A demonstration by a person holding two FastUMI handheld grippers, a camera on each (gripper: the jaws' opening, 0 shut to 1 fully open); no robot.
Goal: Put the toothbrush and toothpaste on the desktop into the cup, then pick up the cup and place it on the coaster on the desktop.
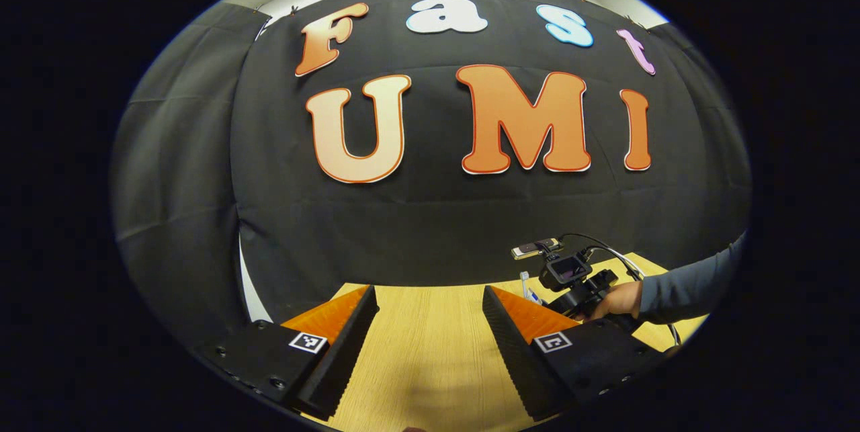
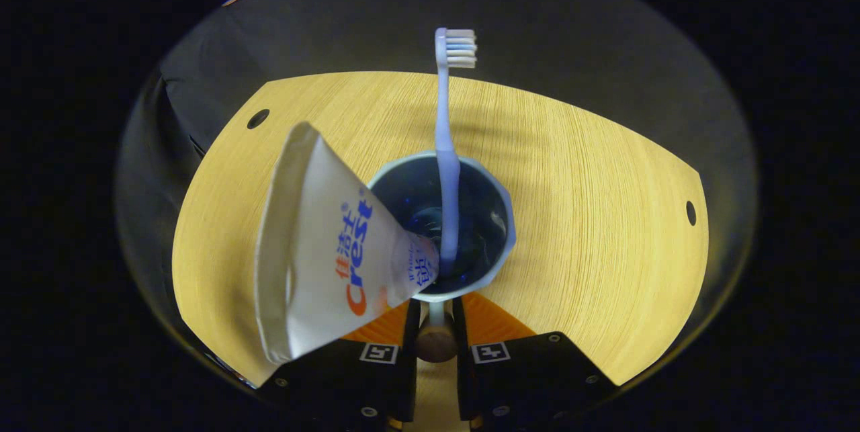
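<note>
Right gripper (image 2: 437,324) pinches the cup (image 2: 500,217) handle; toothbrush (image 2: 447,170) stands bristles-up, toothpaste (image 2: 322,250) leans sideways.

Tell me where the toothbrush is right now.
In the right gripper view the toothbrush stands in the cup, bristles up, right of the leaning toothpaste tube, just ahead of the right tongs on the wooden desktop.
</note>
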